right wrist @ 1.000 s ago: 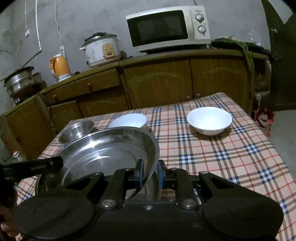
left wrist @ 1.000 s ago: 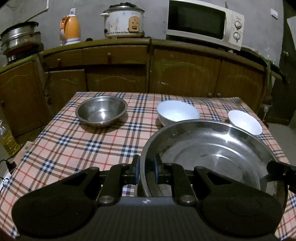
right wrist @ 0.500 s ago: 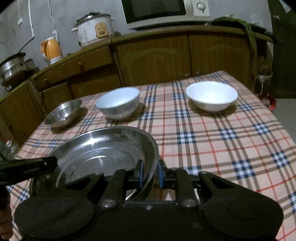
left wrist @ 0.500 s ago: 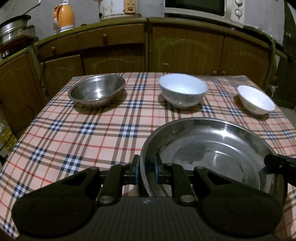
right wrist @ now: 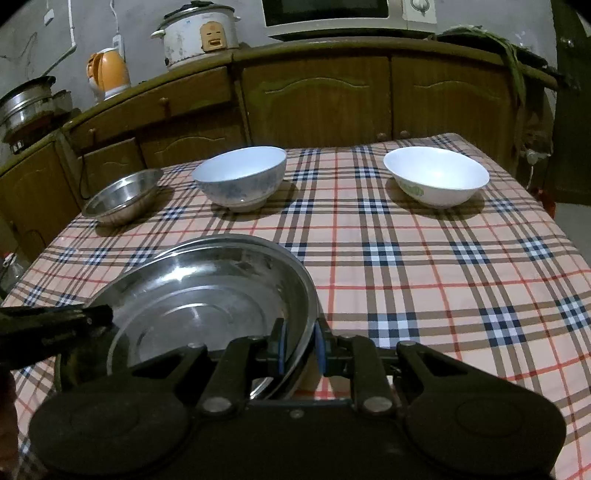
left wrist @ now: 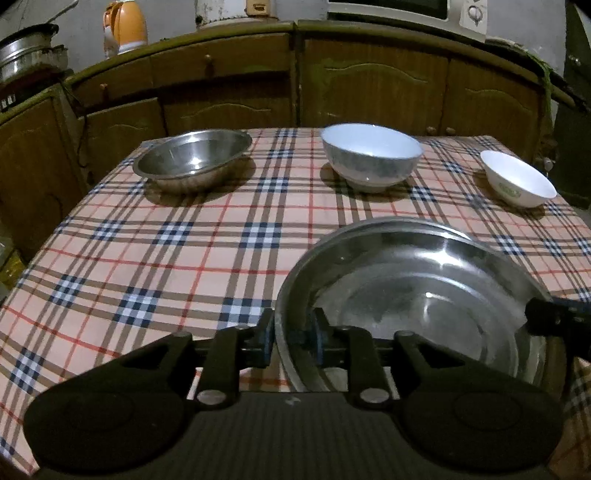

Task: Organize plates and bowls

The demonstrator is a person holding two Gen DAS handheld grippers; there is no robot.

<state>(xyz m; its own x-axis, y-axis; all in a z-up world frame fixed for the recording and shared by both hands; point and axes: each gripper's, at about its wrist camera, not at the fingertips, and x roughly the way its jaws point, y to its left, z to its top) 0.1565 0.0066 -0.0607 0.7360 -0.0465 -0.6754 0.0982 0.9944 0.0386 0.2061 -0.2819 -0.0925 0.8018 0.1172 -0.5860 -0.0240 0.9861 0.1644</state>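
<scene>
A large steel basin [left wrist: 417,295] sits low over the checked tablecloth, near the table's front edge. My left gripper [left wrist: 291,341] is shut on its left rim. My right gripper [right wrist: 301,345] is shut on its right rim [right wrist: 295,295]. A second steel rim shows just behind and under the basin [right wrist: 207,242]; I cannot tell whether they touch. At the far side stand a small steel bowl [left wrist: 192,160], a pale blue bowl [left wrist: 369,157] and a white bowl [left wrist: 517,182]. They also show in the right wrist view: steel bowl [right wrist: 122,197], blue bowl [right wrist: 240,181], white bowl [right wrist: 436,181].
The checked tablecloth [right wrist: 424,258] covers the whole table. Wooden cabinets [right wrist: 317,96] run behind it, with a rice cooker [right wrist: 199,33], an orange kettle [right wrist: 109,72] and a microwave [right wrist: 332,14] on top. The table's right edge drops off to the floor.
Both grippers have lowered the large steel basin toward the table while still shut on its rim. The far bowls now sit higher in both views.
</scene>
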